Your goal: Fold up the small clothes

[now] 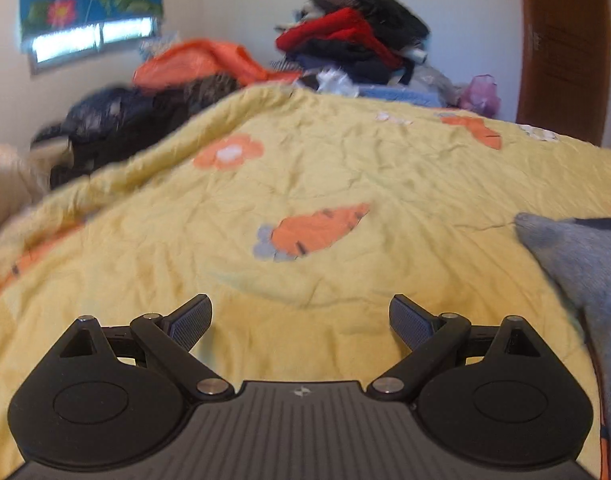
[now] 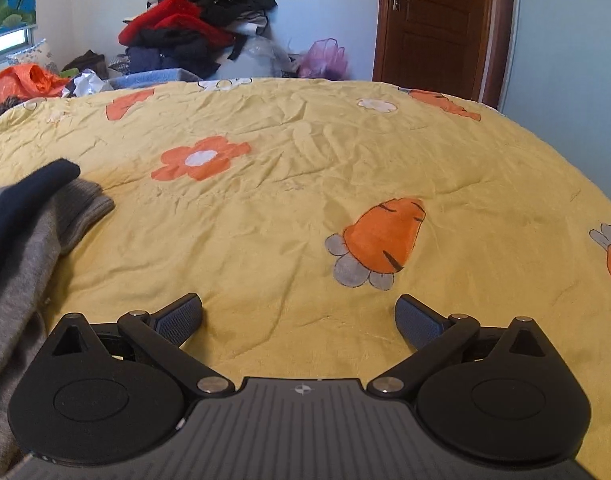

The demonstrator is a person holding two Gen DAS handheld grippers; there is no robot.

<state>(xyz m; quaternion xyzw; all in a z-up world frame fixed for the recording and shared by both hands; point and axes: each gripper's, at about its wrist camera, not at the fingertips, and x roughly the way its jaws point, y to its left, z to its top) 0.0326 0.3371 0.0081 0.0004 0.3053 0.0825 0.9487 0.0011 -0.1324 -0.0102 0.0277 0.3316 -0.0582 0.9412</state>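
Left gripper (image 1: 300, 322) at lower centre of its view, jaws spread wide and empty above the yellow bedspread (image 1: 345, 184). The grey garment (image 1: 585, 264) lies on the bedspread at the right edge of this view, apart from the fingers. Right gripper (image 2: 299, 320) likewise at lower centre, jaws wide, holding nothing. In the right view the grey garment (image 2: 21, 248) fills the left edge, a dark navy part (image 2: 21, 196) resting on top and a ribbed cuff (image 2: 89, 204) pointing toward the centre; it lies just beside the left finger. A clothes pile (image 2: 193, 20) stands at upper left; a brown door (image 2: 433, 28) at upper right.
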